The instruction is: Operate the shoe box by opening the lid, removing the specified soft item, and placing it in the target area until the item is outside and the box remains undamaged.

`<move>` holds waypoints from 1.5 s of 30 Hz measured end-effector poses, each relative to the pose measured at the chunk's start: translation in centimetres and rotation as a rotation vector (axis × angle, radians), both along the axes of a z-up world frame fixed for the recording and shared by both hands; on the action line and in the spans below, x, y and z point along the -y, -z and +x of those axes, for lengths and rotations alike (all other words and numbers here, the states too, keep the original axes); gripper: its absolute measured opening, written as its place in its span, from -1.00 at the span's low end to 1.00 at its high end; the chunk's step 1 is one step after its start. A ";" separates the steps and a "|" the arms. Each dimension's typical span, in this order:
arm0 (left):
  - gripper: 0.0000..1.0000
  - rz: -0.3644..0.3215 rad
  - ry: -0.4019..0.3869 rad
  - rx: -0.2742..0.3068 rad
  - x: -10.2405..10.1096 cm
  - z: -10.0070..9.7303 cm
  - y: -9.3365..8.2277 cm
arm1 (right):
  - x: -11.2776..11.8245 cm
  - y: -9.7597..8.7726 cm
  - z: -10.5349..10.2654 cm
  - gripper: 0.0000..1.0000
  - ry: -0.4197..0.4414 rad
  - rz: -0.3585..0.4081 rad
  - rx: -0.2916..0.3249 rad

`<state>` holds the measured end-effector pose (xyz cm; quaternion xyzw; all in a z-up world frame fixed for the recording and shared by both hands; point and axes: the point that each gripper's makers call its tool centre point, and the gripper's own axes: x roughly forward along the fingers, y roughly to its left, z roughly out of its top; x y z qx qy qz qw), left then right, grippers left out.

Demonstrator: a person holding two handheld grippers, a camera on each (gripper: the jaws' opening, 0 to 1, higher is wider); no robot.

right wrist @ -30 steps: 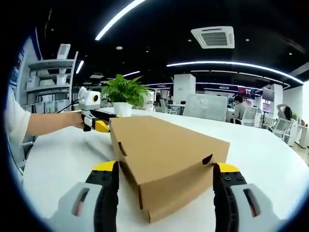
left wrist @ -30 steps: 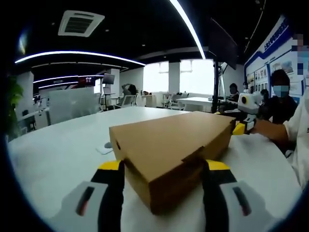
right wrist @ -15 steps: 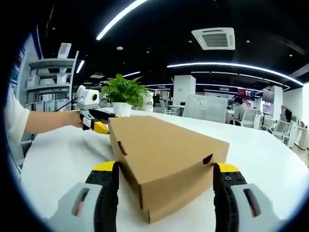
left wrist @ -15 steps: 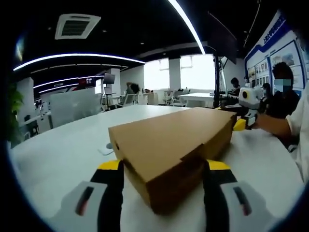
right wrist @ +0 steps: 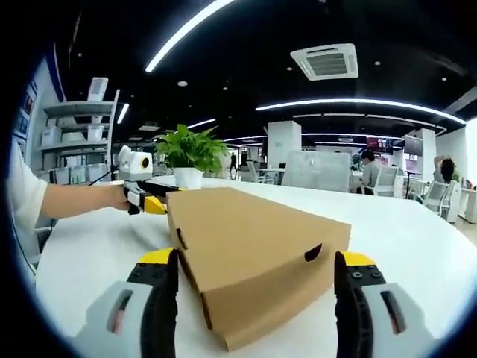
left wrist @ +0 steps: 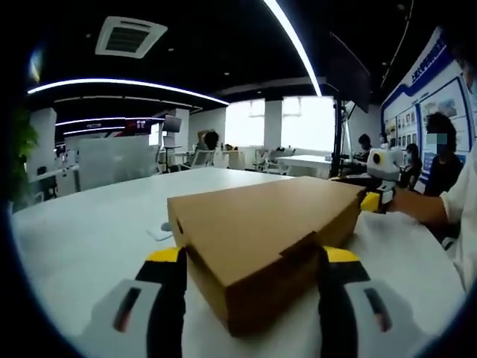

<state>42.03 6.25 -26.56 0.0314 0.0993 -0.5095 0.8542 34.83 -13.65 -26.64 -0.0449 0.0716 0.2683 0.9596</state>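
Left gripper (left wrist: pixel 250 257) stands wide open at one end of the shoe box (left wrist: pixel 261 224), its 2 jaws flanking the near corner of the cardboard without clearly pressing it; whether the pads touch the sides cannot be told. Right gripper (right wrist: pixel 257 261) is spread just as wide at the opposite end of the box (right wrist: pixel 253 242), 1 jaw to each side of that corner, and it has hold of nothing.

The brown cardboard box lies flat on the white surface (left wrist: pixel 82 231) with its lid closed. A small cut-out notch shows in the box's side wall in the right gripper view, and a tab seam shows on the near face in the left gripper view.

In the left gripper view, the right gripper appears at the far end of the box, held by a person's hand (left wrist: pixel 414 205). In the right gripper view, the left gripper appears likewise beyond the box's far end, held by the other hand (right wrist: pixel 112 198). A potted plant (right wrist: pixel 190 153) stands on the surface behind the box. A small pale flat item (left wrist: pixel 160 233) lies on the surface just beside the box.
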 end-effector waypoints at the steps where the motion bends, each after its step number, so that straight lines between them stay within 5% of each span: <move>1: 0.47 -0.003 -0.001 -0.001 0.0 0.0 0.0 | -0.2 0.1 -0.1 0.79 -0.001 -0.008 -0.001; 33: 0.41 0.005 -0.045 -0.013 -0.2 -1.0 -0.1 | 0.1 -0.1 -0.2 0.71 -0.055 0.017 0.019; 45: 0.41 -0.061 -0.083 -0.011 -0.5 -1.8 -0.5 | 0.2 -0.2 -0.3 0.72 -0.088 0.033 0.036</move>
